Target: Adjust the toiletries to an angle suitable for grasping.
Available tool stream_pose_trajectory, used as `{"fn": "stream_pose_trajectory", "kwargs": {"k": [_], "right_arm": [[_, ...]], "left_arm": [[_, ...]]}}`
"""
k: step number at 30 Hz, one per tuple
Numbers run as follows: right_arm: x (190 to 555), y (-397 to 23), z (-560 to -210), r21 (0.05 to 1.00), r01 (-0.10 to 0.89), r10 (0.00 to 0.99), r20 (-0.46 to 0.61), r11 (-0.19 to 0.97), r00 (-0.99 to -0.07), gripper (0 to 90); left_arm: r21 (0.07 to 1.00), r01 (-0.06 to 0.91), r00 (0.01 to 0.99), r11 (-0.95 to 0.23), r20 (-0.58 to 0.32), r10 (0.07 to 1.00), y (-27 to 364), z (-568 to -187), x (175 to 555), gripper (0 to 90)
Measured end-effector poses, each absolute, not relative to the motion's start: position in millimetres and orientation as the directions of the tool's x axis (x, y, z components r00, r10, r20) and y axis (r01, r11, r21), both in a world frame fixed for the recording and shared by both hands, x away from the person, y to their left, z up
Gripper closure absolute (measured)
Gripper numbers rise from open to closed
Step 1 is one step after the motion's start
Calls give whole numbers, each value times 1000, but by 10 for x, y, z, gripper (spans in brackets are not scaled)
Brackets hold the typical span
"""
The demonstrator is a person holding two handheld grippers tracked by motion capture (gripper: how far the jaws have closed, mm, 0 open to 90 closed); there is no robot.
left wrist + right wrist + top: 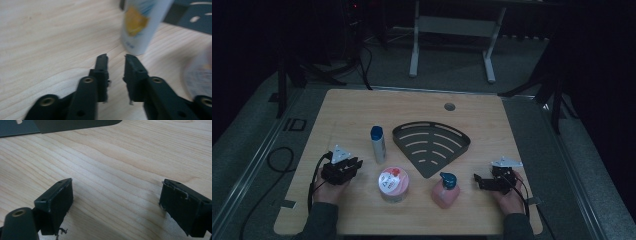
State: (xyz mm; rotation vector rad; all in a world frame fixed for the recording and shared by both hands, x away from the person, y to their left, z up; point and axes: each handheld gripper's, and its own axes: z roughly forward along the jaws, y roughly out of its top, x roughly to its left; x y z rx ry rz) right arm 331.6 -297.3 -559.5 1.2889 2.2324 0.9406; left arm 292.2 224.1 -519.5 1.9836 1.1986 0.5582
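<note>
My left gripper (353, 163) rests on the wooden table (347, 110) at the front left. In the left gripper view its jaws (116, 57) stand a narrow gap apart with nothing between them. They point toward a white bottle (140, 25) with a blue cap (377, 144), which stands upright just beyond the tips. My right gripper (478, 180) lies at the front right with its jaws (117, 183) wide open over bare wood. A pink pump bottle (445, 191) stands to its left.
A dark fan-shaped slotted rack (432, 145) lies flat at the table's middle. A round pink-and-white tub (393, 184) stands between the grippers near the front edge. Cables trail off the table's left side. A white desk frame (452, 30) stands on the floor behind.
</note>
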Motion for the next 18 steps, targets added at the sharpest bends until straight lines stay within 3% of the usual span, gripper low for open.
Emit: {"fn": "stream_pose_trajectory", "kwargs": {"k": [3, 10, 18], "right_arm": [[3317, -2974, -5595, 718, 601, 867, -7, 352, -499, 111], [3316, -2974, -5595, 717, 602, 867, -6, 351, -499, 111], [3316, -2973, -5595, 718, 602, 867, -6, 350, -498, 111]], "left_arm": [[794, 532, 507, -294, -21, 861, 2190, -5098, 2826, 893], [820, 439, 631, -367, 9, 776, 1941, -4829, 2701, 899], [817, 399, 699, -417, 24, 715, 1618, -4689, 2781, 899]]}}
